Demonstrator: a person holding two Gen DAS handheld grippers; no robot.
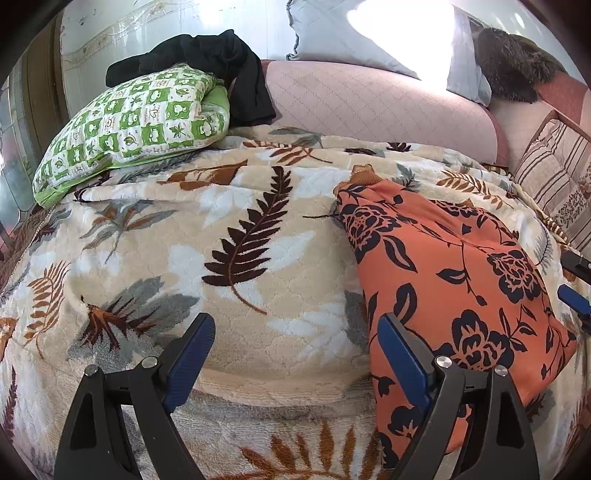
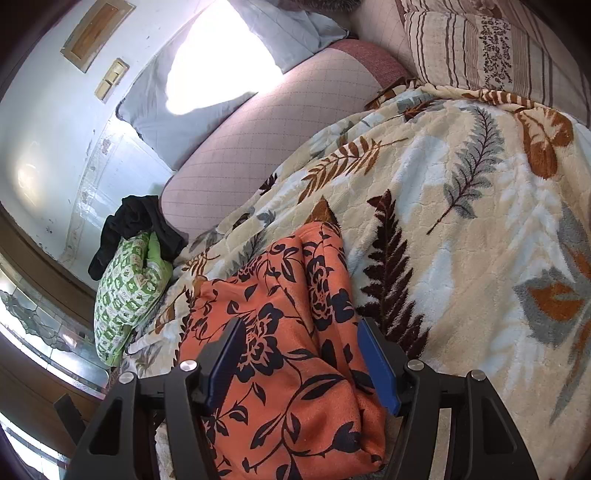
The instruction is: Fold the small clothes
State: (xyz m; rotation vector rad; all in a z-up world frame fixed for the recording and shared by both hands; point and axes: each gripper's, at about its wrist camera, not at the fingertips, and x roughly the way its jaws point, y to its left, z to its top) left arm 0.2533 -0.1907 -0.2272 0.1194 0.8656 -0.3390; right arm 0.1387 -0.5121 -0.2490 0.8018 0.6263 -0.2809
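An orange garment with a dark flower print [image 1: 454,280] lies folded into a narrow bundle on the leaf-patterned blanket [image 1: 258,258]. It also shows in the right wrist view [image 2: 288,332]. My left gripper [image 1: 295,325] is open and empty, hovering over the blanket at the garment's left edge; its right finger overlaps the cloth. My right gripper [image 2: 299,325] is open, low over the garment, with the bundle lying between its fingers. Its blue fingertips [image 1: 572,295] show at the right edge of the left wrist view.
A green checked pillow [image 1: 136,122] with a black garment [image 1: 221,62] on it lies at the far left. A pink quilted cushion [image 1: 369,99], a grey pillow [image 1: 369,33] and a striped cushion [image 1: 554,177] line the back and right.
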